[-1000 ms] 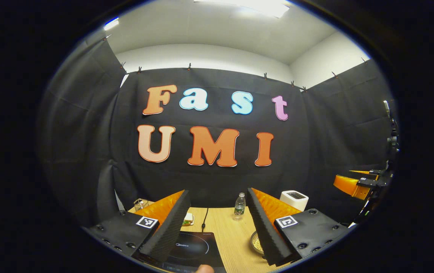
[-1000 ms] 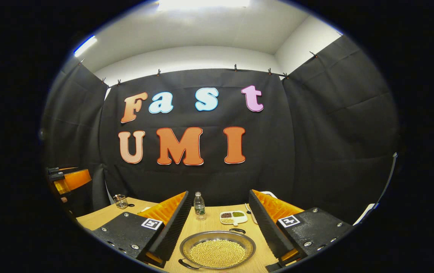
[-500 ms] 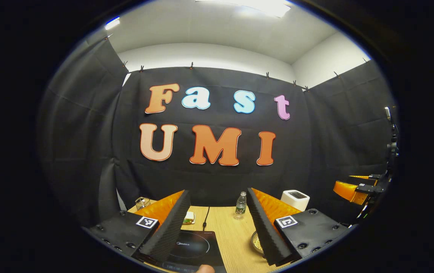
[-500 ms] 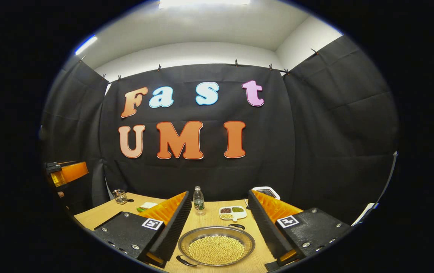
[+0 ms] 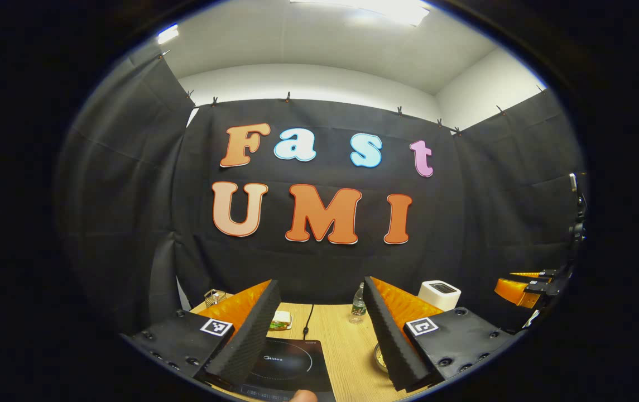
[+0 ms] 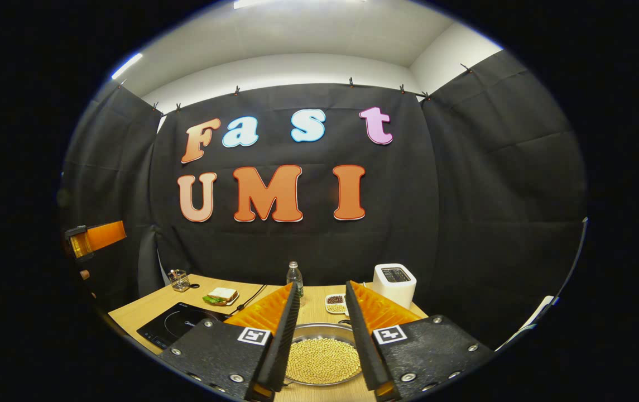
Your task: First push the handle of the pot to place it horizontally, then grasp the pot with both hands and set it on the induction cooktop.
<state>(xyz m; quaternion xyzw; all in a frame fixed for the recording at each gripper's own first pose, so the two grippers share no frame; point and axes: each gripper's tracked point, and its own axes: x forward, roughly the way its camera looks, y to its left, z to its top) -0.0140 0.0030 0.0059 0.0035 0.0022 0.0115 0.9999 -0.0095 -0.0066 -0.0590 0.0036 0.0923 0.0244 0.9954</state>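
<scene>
Both grippers hover over the wooden table, neither holding anything.

The right gripper, fingers drawn narrow with a gap between, sits above the pot of yellow beans; the left gripper, spread wide, hangs over the induction cooktop; pot and cooktop lie apart; a toaster and a bottle stand behind.

left hand-held gripper open | above induction cooktop | pot right

Shiny metal pot, wood-grain table
</scene>
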